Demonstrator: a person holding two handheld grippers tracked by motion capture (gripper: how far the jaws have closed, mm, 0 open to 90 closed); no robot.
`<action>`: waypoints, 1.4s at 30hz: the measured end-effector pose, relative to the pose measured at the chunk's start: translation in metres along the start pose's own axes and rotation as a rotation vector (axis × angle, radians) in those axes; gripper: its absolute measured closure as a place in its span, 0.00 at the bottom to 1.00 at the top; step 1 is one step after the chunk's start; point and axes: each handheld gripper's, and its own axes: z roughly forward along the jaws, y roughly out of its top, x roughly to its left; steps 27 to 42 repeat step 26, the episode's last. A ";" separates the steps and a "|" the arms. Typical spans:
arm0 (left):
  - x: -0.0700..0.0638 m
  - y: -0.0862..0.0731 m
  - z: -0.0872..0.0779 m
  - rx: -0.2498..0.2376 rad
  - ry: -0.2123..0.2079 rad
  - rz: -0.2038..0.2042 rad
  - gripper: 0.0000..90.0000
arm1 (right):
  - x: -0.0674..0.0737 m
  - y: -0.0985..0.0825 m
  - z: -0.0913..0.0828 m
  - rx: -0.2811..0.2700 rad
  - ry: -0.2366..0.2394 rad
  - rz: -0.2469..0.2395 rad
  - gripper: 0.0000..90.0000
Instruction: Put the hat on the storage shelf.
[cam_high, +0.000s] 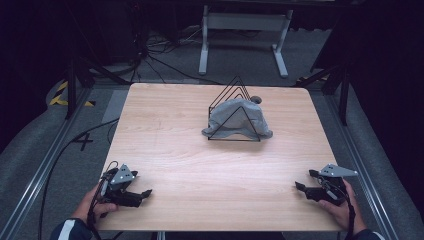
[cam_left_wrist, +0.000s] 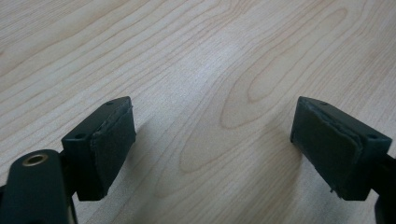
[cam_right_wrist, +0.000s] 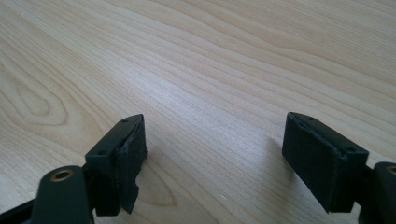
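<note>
A grey cloth hat (cam_high: 235, 119) lies draped over a black wire rack (cam_high: 233, 107) in the far middle of the wooden table (cam_high: 200, 160). My left gripper (cam_high: 145, 193) rests near the front left corner, held by a hand, jaws pointing right and open with nothing between them. My right gripper (cam_high: 302, 181) rests near the front right corner, jaws pointing left and open, also empty. In the left gripper view the gripper (cam_left_wrist: 212, 144) has bare wood between its black pads (cam_left_wrist: 112, 140). The right gripper view gives the same for that gripper (cam_right_wrist: 212, 158), whose pads (cam_right_wrist: 128, 154) stand wide apart.
A small dark round object (cam_high: 256, 99) sits just behind the rack. Beyond the table stand a white metal frame (cam_high: 245, 30) and cables on the grey floor (cam_high: 165, 60). Black rails run along both table sides.
</note>
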 end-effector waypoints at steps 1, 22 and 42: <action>0.000 0.000 0.000 -0.001 0.000 -0.001 0.16 | 0.000 0.000 0.000 0.000 0.000 0.003 0.25; 0.000 0.000 0.000 0.000 0.000 0.000 0.16 | 0.000 0.000 0.000 0.003 -0.007 0.002 0.25; 0.000 0.000 0.000 0.000 0.000 0.000 0.16 | 0.000 0.000 0.000 0.002 -0.008 0.007 0.25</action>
